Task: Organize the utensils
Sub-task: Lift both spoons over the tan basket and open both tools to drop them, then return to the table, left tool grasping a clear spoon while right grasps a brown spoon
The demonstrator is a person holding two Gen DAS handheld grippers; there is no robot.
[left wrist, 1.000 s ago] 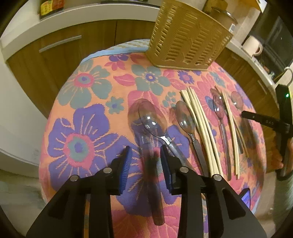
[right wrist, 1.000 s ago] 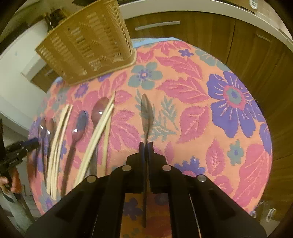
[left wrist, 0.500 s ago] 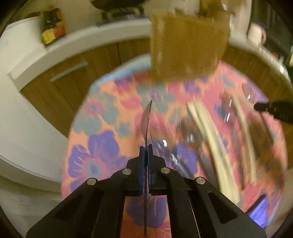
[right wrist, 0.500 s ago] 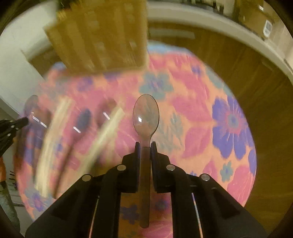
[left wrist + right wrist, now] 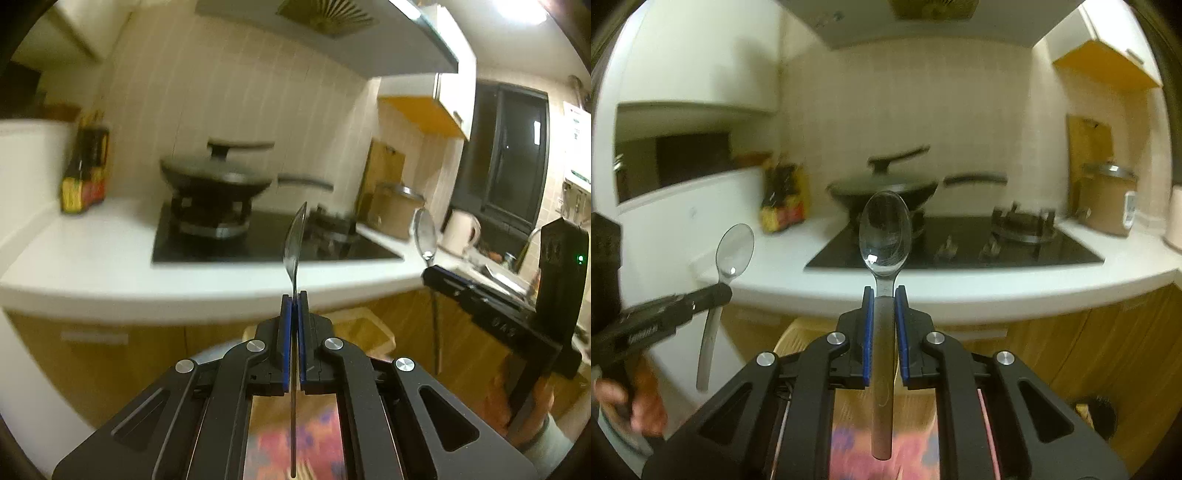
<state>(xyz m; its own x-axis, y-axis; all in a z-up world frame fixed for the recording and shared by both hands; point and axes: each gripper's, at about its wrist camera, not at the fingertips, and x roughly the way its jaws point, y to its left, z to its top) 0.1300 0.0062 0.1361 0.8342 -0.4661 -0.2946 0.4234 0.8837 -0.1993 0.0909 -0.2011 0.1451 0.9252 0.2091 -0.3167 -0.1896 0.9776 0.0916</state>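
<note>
A white kitchen counter (image 5: 960,288) with a black hob (image 5: 979,243) is seen across both views, and a lidded dark wok (image 5: 218,177) is carried on a burner. A beige slotted basket (image 5: 365,328) is glimpsed below the counter's edge, behind the tools, and a strip of flowered tablecloth (image 5: 908,458) is seen blurred at the bottom, between the arms of each tool. The right tool (image 5: 884,291) is clenched on the handle of a clear spoon (image 5: 885,232), held up with its bowl facing the camera, well above the table. The left tool (image 5: 294,295) is clenched on a second clear spoon (image 5: 295,240), turned edge-on, likewise raised clear of the table.
</note>
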